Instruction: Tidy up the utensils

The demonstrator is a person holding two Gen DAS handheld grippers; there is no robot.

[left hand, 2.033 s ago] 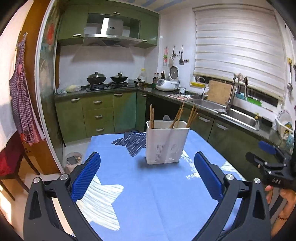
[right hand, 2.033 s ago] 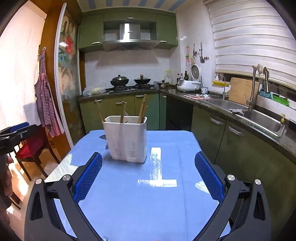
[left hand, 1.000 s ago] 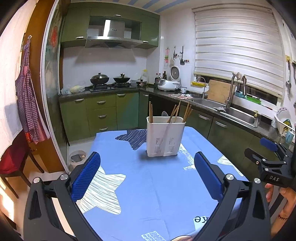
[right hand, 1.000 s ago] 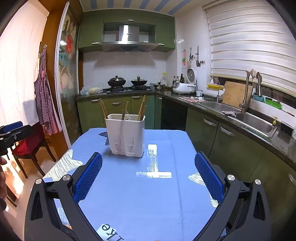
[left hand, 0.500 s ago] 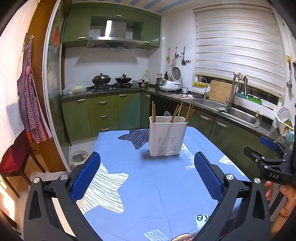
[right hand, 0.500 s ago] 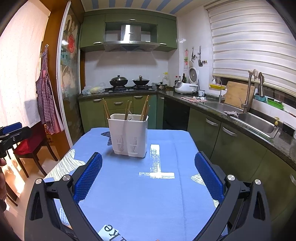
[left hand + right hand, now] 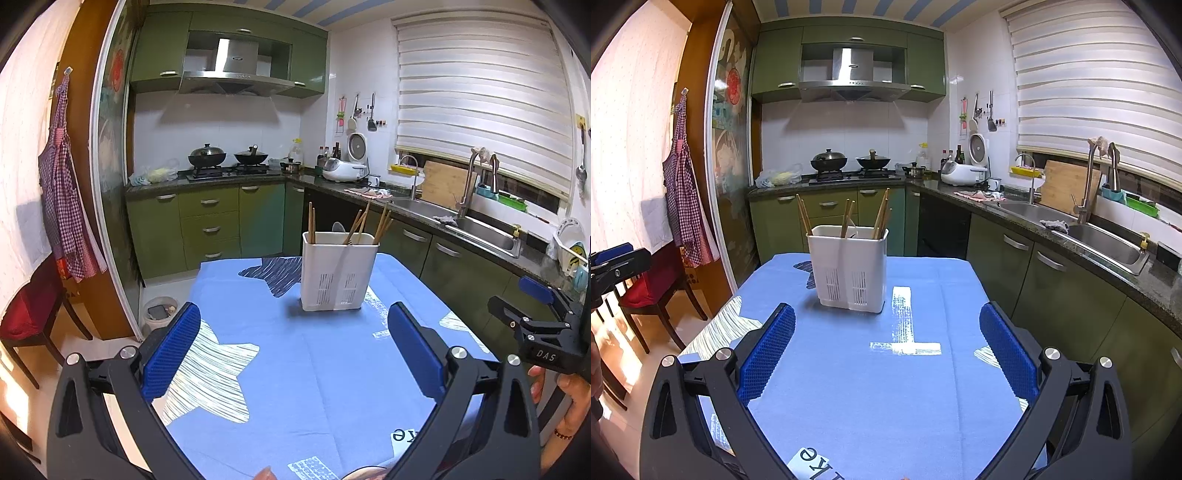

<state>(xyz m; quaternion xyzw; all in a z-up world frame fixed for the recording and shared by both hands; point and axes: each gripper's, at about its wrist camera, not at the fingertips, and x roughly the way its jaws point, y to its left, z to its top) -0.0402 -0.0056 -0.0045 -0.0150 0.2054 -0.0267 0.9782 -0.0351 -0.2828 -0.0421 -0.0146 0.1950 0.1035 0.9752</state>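
A white utensil holder (image 7: pixel 338 275) stands upright on the blue tablecloth (image 7: pixel 295 369), with several wooden chopsticks (image 7: pixel 360 223) sticking out of it. It also shows in the right wrist view (image 7: pixel 849 271), with chopsticks (image 7: pixel 881 214) in both compartments. My left gripper (image 7: pixel 293 323) is open and empty, well short of the holder. My right gripper (image 7: pixel 886 325) is open and empty, also short of the holder. The right gripper shows at the right edge of the left wrist view (image 7: pixel 535 310).
The table stands in a kitchen with green cabinets (image 7: pixel 1052 273), a sink (image 7: pixel 1104 247) on the right and a stove with pans (image 7: pixel 849 162) at the back. A red chair (image 7: pixel 646 288) and a small bin (image 7: pixel 159 314) stand left of the table.
Both grippers have drawn back from the utensil holder, which looks smaller and farther now. Both stay open and empty.
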